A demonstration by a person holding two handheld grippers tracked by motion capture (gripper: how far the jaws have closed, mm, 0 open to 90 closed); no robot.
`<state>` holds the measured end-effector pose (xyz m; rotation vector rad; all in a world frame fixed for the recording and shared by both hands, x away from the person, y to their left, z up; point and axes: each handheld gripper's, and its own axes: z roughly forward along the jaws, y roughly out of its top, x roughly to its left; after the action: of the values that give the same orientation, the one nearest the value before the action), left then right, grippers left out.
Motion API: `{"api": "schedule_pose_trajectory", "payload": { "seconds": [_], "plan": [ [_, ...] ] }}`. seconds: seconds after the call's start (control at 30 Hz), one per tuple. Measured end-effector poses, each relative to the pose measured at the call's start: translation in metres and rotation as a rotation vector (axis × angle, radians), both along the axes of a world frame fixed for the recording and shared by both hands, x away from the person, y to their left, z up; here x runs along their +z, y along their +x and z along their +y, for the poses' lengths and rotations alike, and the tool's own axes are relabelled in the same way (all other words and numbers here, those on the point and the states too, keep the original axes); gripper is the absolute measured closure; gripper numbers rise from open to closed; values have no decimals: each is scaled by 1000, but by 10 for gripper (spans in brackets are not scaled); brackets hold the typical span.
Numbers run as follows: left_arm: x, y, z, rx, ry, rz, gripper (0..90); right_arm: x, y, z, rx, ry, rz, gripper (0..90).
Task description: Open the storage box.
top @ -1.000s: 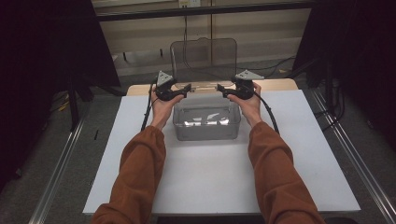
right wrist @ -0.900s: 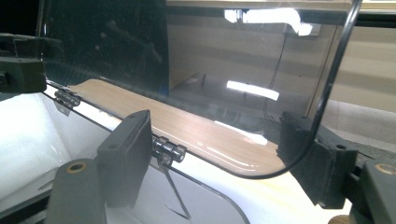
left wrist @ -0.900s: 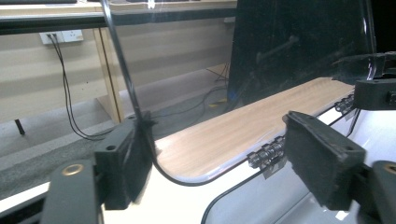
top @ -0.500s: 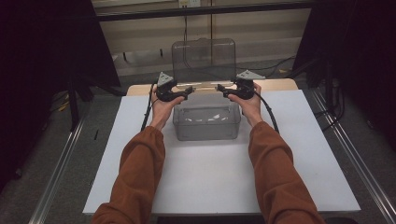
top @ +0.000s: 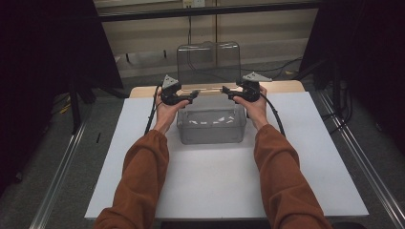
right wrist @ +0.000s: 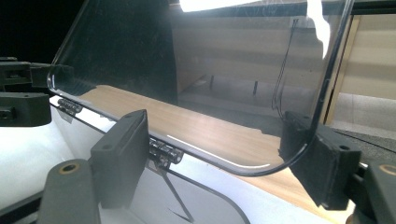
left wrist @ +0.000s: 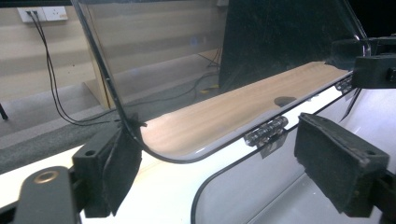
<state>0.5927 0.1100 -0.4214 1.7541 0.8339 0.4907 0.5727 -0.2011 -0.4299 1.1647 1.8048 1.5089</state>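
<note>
A clear plastic box (top: 210,129) stands on the white board, its hinged lid (top: 208,64) raised upright at the back. My left gripper (top: 191,97) is open at the lid's lower left corner. In the left gripper view the lid's curved edge (left wrist: 122,116) rests against the left pad (left wrist: 112,172), and the other pad stands well apart near a hinge (left wrist: 266,130). My right gripper (top: 228,93) is open at the lower right corner. In the right gripper view the lid's edge (right wrist: 322,112) touches the right pad (right wrist: 322,163), with a hinge (right wrist: 163,151) by the left pad.
The white board (top: 215,191) covers a wooden table whose back strip (top: 286,87) shows behind the box. Metal rails (top: 353,157) run along the floor on both sides. Cables (top: 286,71) lie on the floor behind the table.
The lid stays upright and both grippers hold nearly the same places at its lower corners. The bright glare inside the box has faded.
</note>
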Motion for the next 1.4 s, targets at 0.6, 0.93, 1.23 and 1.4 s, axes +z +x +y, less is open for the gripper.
{"api": "schedule_pose_trajectory", "payload": {
  "seconds": [0.6, 0.93, 1.23, 1.4],
  "plan": [
    [-7, 1, 0, -3, 24, 36, 178, -6, 2, -3, -11, 102, 60, 189],
    [-8, 1, 0, -1, 18, 53, 183, -7, 3, -3, -12, 119, 72, 187],
    [-10, 1, -1, 1, 14, 66, 183, -9, 3, -4, -15, 148, 87, 186],
    [-10, 1, -2, 2, 17, 68, 187, -10, 3, -4, -17, 158, 94, 186]
  ]
}}
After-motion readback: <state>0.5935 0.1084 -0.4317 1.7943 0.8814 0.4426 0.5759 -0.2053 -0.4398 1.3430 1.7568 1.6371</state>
